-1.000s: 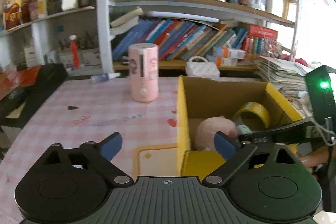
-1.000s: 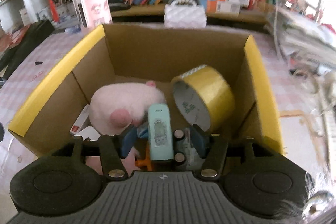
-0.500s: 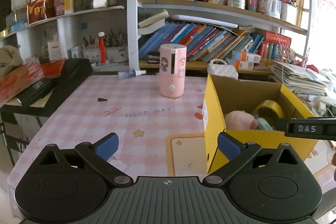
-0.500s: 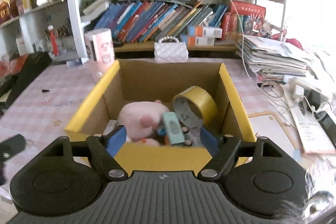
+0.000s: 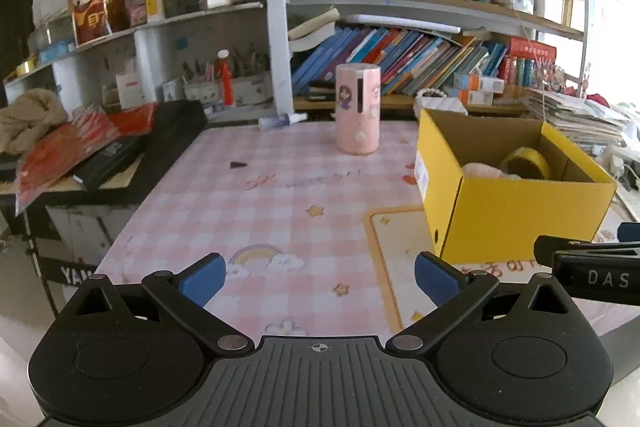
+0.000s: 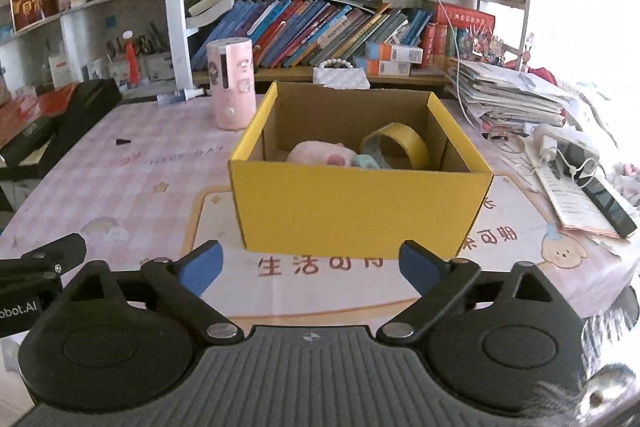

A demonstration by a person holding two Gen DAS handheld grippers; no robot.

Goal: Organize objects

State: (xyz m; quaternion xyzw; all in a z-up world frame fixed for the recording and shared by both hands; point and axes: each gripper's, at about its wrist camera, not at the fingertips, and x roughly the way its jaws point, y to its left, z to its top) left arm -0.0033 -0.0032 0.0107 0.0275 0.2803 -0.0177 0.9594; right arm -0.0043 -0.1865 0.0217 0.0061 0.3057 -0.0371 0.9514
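A yellow cardboard box (image 6: 360,203) stands on the pink checked table (image 5: 248,211); it also shows in the left wrist view (image 5: 516,211). Inside lie a pink plush toy (image 6: 320,155), a roll of yellow tape (image 6: 400,147) and a mint-green item (image 6: 366,161). My right gripper (image 6: 310,267) is open and empty, held back from the box's near side. My left gripper (image 5: 318,277) is open and empty over the table's near edge, left of the box.
A pink cylinder (image 5: 357,107) stands on the table behind the box. A small black bit (image 5: 238,165) lies at the left. Black cases (image 5: 120,151) sit left of the table, papers and a power strip (image 6: 568,147) at the right. Bookshelves (image 6: 340,27) stand behind.
My right gripper let go of the mint-green item inside the box, opened, and drew back out. Both grippers pulled back toward the table's near edge.
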